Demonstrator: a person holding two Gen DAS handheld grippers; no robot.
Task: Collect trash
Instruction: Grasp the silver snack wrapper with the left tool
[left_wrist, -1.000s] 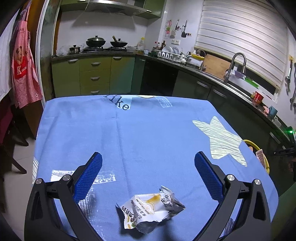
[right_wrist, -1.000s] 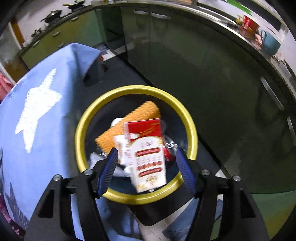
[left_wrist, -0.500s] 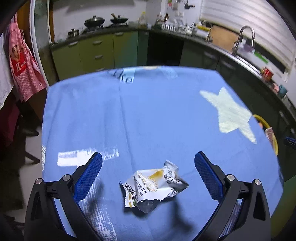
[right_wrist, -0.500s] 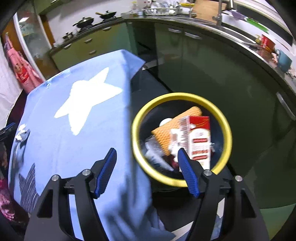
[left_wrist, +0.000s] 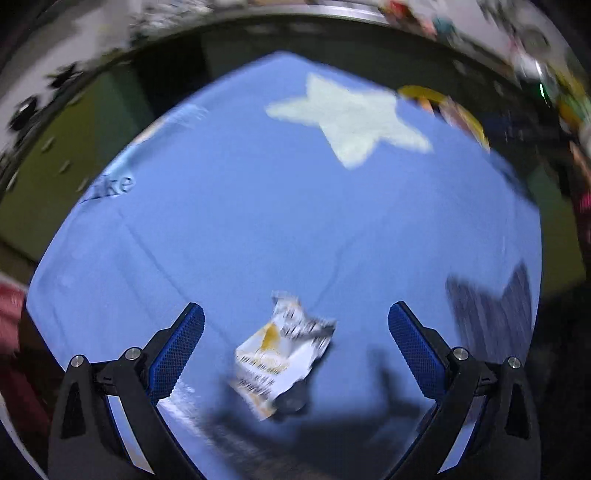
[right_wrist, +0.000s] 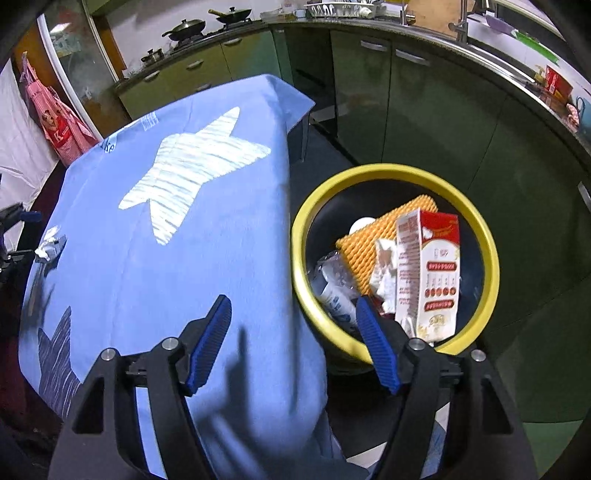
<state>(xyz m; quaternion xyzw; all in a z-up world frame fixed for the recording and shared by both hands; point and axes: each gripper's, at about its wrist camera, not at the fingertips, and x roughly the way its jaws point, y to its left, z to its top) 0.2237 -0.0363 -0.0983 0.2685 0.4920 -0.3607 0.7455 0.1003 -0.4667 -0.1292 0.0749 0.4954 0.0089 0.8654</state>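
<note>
A crumpled white and yellow wrapper (left_wrist: 280, 354) lies on the blue tablecloth (left_wrist: 258, 221). My left gripper (left_wrist: 295, 310) hangs over it, pointing steeply down, open, with the wrapper between and below its blue fingers (left_wrist: 177, 347), untouched. My right gripper (right_wrist: 293, 302) is open and holds nothing; it hovers over the table's right edge next to the yellow-rimmed bin (right_wrist: 388, 171). In the bin stands a red and white carton (right_wrist: 428, 277) among other rubbish. The same wrapper (right_wrist: 51, 247) shows far left in the right wrist view.
The bin (left_wrist: 443, 103) stands on the floor off the table's far corner, past a pale star print (left_wrist: 351, 118). Green kitchen cabinets (right_wrist: 424, 110) curve behind it. A red apron (right_wrist: 59, 125) hangs at the left. The left wrist view is blurred.
The left view has rolled and tipped down, and the wrapper now sits between its fingers. The right gripper has drawn back from over the bin towards the table; the carton stays in the bin.
</note>
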